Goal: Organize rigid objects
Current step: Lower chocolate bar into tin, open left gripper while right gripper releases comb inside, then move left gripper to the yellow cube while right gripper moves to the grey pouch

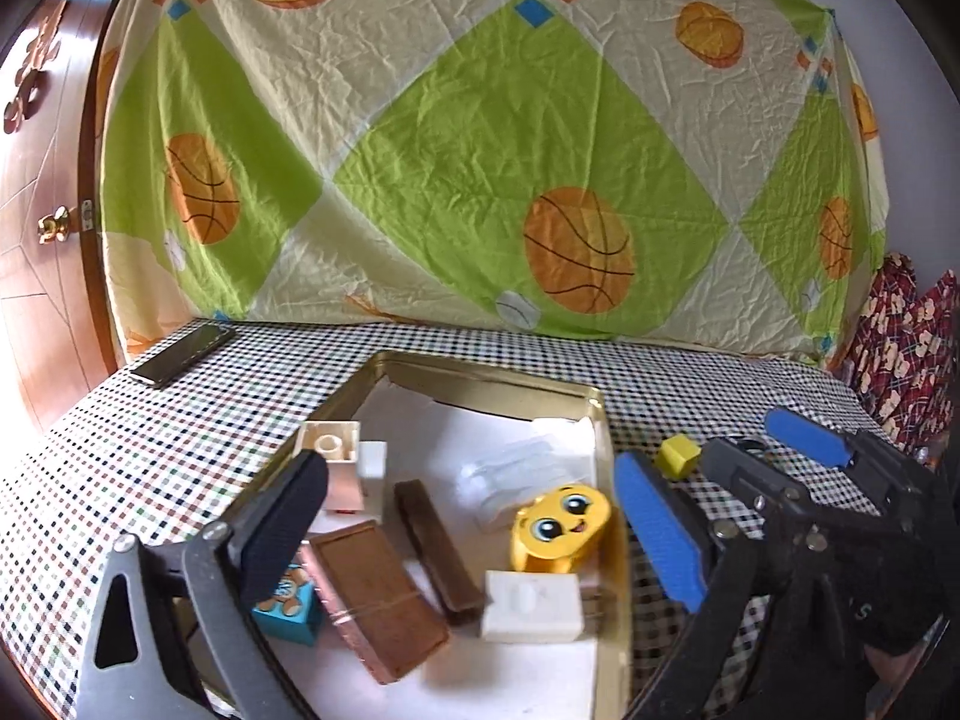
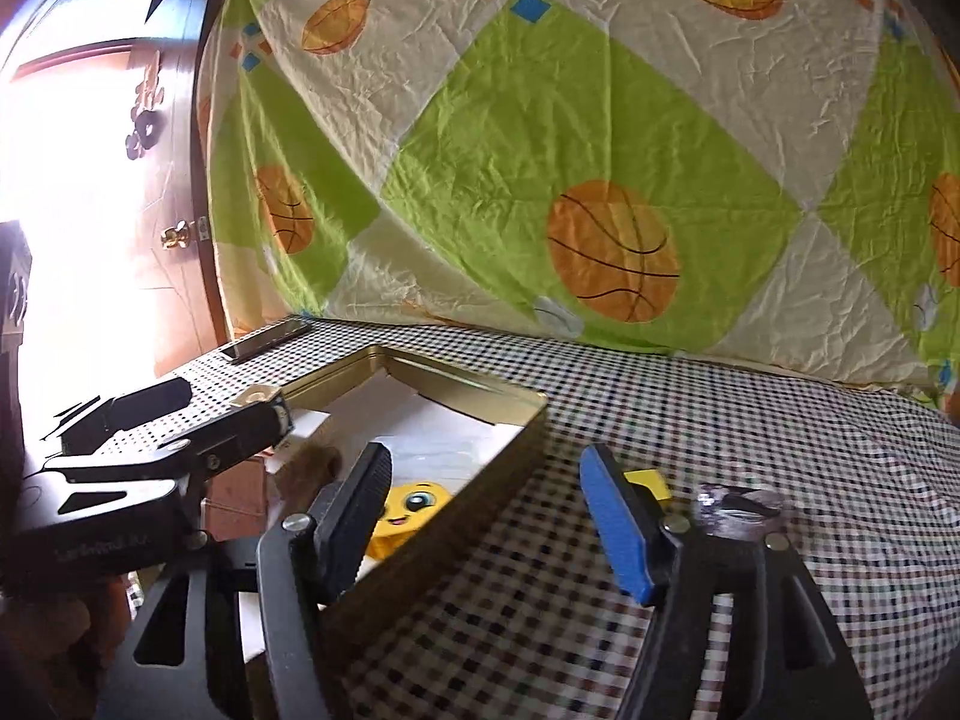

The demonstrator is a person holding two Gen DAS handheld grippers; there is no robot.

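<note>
Hovering over the gold tin (image 1: 480,387) with both tools spread and empty: left gripper (image 1: 474,516) wide open above the clutter inside, right gripper (image 2: 486,525) open too, straddling the tin's right wall. Nothing pinched anywhere.

Inside the tin: yellow smiley block (image 1: 561,528), white block (image 1: 531,606), brown slab (image 1: 378,594), dark bar (image 1: 438,546), blue bear block (image 1: 288,600), cream brick (image 1: 330,450) at the left rim. Just outside the right wall, small yellow cube (image 1: 678,456), not yet tidied, plus something shiny (image 2: 741,507) beyond it, too blurred to name.

Risks, as a guess: catching the tin's wall with the right gripper's black finger (image 2: 354,528) and shunting the whole tin; nudging the small yellow cube away on the checked cloth (image 1: 150,450); knocking the cream brick off the rim.

Writing: faint lettering on one gripper body, unreadable.
</note>
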